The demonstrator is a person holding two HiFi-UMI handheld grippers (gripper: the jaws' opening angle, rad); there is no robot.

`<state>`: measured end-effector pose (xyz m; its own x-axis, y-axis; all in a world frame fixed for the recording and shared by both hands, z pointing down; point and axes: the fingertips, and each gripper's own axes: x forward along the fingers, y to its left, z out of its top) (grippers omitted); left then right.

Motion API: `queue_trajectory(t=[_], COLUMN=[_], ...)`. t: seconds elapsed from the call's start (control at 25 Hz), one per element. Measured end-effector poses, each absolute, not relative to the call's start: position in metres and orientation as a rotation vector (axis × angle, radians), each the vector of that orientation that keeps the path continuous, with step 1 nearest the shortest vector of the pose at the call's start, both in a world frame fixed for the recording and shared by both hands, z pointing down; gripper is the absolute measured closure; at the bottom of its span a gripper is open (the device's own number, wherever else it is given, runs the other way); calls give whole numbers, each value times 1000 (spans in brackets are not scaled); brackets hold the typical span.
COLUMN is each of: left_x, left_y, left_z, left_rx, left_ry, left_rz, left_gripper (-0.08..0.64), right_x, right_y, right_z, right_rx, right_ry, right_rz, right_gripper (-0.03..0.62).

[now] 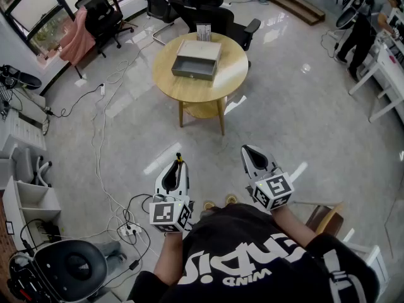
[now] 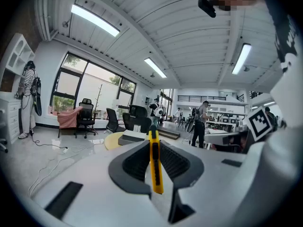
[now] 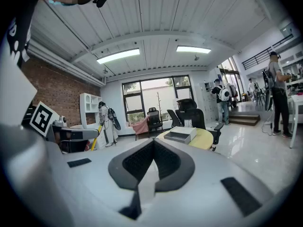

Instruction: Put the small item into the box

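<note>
Both hand-held grippers (image 1: pixel 177 166) (image 1: pixel 247 150) are closed, left on seemingly a yellow cutter (image 2: pixel 155 164); cables (image 1: pixel 96 141) cross floor (image 1: pixel 303 125) near table (image 1: pixel 189 90).

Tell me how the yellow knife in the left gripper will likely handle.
The yellow knife looks stiff: it stands straight between the fingers with no sag. It is thin, so probably light. Its smooth-looking body may pivot or slip if the left gripper loosens.

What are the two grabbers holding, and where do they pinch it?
The left gripper is shut on a yellow utility knife, pinching it along its middle with both ends sticking out. The right gripper is shut and holds nothing.
</note>
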<state>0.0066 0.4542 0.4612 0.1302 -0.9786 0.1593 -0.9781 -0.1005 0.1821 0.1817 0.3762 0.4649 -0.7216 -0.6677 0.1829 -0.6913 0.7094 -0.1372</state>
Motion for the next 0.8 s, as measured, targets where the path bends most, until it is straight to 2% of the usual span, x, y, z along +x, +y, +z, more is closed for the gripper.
queue_trajectory(t=[0.8], left_x=[-17], left_y=[420], left_z=[468], left_rx=[2252], left_ry=[-1847], left_rz=[12], left_gripper=[491], right_x=[169], right_y=[367], right_z=[482], right_rx=[1234], right_ry=[-2775], right_rz=[337], right_gripper=[592])
